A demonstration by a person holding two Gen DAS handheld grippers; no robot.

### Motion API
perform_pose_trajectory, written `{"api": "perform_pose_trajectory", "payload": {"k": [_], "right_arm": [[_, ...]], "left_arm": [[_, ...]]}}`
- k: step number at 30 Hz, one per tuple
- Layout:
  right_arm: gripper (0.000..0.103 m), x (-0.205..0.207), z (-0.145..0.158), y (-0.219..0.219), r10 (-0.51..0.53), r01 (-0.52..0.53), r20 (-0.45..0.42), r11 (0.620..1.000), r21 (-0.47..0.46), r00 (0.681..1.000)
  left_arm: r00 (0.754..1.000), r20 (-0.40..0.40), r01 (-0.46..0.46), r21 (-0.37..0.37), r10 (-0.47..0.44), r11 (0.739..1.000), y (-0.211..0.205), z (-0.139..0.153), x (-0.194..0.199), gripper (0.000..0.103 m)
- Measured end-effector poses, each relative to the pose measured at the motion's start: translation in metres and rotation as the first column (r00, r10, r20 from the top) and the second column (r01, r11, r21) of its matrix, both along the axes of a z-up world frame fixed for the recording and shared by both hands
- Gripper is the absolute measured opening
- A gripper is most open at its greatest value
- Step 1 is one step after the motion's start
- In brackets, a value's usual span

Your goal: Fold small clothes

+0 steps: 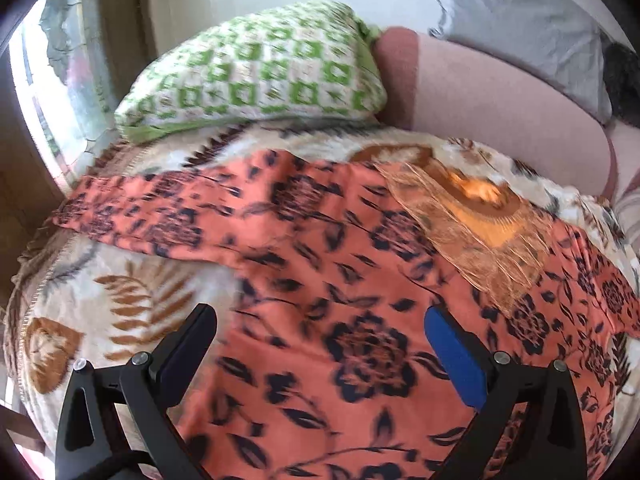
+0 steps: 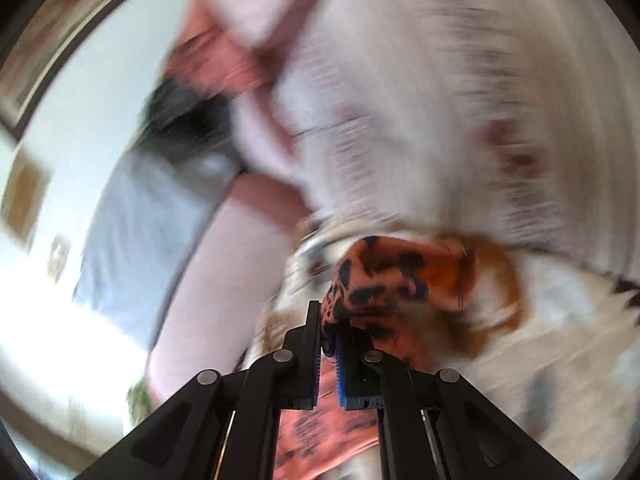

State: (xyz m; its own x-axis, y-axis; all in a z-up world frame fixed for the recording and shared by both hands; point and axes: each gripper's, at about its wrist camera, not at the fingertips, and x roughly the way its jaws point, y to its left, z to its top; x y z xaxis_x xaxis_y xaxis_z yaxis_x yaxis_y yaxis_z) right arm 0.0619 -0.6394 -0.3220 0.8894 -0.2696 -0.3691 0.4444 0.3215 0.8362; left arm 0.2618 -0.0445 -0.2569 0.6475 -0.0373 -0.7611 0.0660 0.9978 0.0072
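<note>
An orange garment with a dark flower print (image 1: pixel 320 280) lies spread on a leaf-patterned blanket (image 1: pixel 120 300) in the left wrist view. A sheer orange fringed piece (image 1: pixel 472 232) rests on its far right part. My left gripper (image 1: pixel 320 332) hovers open just above the garment, its blue-padded fingers (image 1: pixel 452 344) wide apart with nothing between them. In the blurred right wrist view my right gripper (image 2: pixel 330 332) is shut on a bunched corner of the same orange garment (image 2: pixel 384 280), lifted off the blanket (image 2: pixel 540 320).
A green-and-white checked pillow (image 1: pixel 256 72) lies at the far edge of the blanket. A pink cushion (image 1: pixel 500 108) and a grey pillow (image 1: pixel 520 20) sit behind to the right. A window (image 1: pixel 52 80) is at the left.
</note>
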Motion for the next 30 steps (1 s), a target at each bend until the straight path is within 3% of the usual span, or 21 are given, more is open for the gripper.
{"api": "perform_pose_trajectory", "payload": {"k": [4, 6, 9, 12, 15, 16, 17, 18, 19, 21, 26, 30], "right_arm": [[0.006, 0.073, 0.05, 0.084, 0.194, -0.191, 0.03, 0.977, -0.096, 0.981], [0.006, 0.113, 0.061, 0.137, 0.298, -0.291, 0.046, 0.949, -0.121, 0.953], [0.006, 0.176, 0.064, 0.228, 0.458, -0.449, 0.052, 0.884, -0.132, 0.887], [0.006, 0.228, 0.05, 0.307, 0.589, -0.581, 0.032, 0.804, -0.128, 0.808], [0.012, 0.278, 0.019, 0.38, 0.745, -0.745, -0.028, 0.666, -0.028, 0.667], [0.025, 0.293, 0.004, 0.405, 0.799, -0.8, -0.056, 0.6, 0.015, 0.598], [0.053, 0.297, -0.007, 0.419, 0.823, -0.822, -0.071, 0.567, 0.048, 0.563], [0.071, 0.295, -0.017, 0.432, 0.839, -0.835, -0.075, 0.543, 0.085, 0.538], [0.082, 0.281, -0.023, 0.442, 0.846, -0.84, -0.062, 0.533, 0.103, 0.53], [0.082, 0.27, -0.024, 0.438, 0.852, -0.849, -0.065, 0.523, 0.079, 0.519], [0.082, 0.223, 0.005, 0.37, 0.78, -0.783, -0.067, 0.62, -0.047, 0.622], [0.082, 0.183, -0.004, 0.302, 0.695, -0.708, -0.137, 0.701, -0.085, 0.705]], "left_arm": [[0.998, 0.028, -0.056, -0.032, 0.057, 0.998, 0.036, 0.01, 0.003, 0.103], [0.995, 0.03, -0.089, -0.06, 0.091, 0.994, 0.059, 0.014, 0.007, 0.103], [0.989, 0.042, -0.143, -0.053, 0.145, 0.988, 0.083, 0.016, 0.011, 0.103], [0.975, 0.051, -0.216, -0.045, 0.218, 0.975, 0.113, 0.015, 0.017, 0.103], [0.958, 0.051, -0.279, -0.052, 0.282, 0.959, 0.143, 0.012, 0.023, 0.103], [0.954, 0.044, -0.293, -0.055, 0.295, 0.955, 0.149, 0.01, 0.024, 0.103], [0.951, 0.039, -0.304, -0.056, 0.306, 0.951, 0.154, 0.009, 0.024, 0.103], [0.948, 0.035, -0.315, -0.056, 0.317, 0.948, 0.159, 0.007, 0.024, 0.103], [0.944, 0.026, -0.327, -0.061, 0.329, 0.943, 0.163, 0.005, 0.025, 0.103], [0.942, 0.015, -0.333, -0.081, 0.335, 0.94, 0.165, 0.003, 0.029, 0.103], [0.961, 0.034, -0.268, -0.117, 0.273, 0.956, 0.141, 0.005, 0.032, 0.103], [0.982, 0.043, -0.178, -0.11, 0.184, 0.978, 0.107, 0.005, 0.039, 0.103]]}}
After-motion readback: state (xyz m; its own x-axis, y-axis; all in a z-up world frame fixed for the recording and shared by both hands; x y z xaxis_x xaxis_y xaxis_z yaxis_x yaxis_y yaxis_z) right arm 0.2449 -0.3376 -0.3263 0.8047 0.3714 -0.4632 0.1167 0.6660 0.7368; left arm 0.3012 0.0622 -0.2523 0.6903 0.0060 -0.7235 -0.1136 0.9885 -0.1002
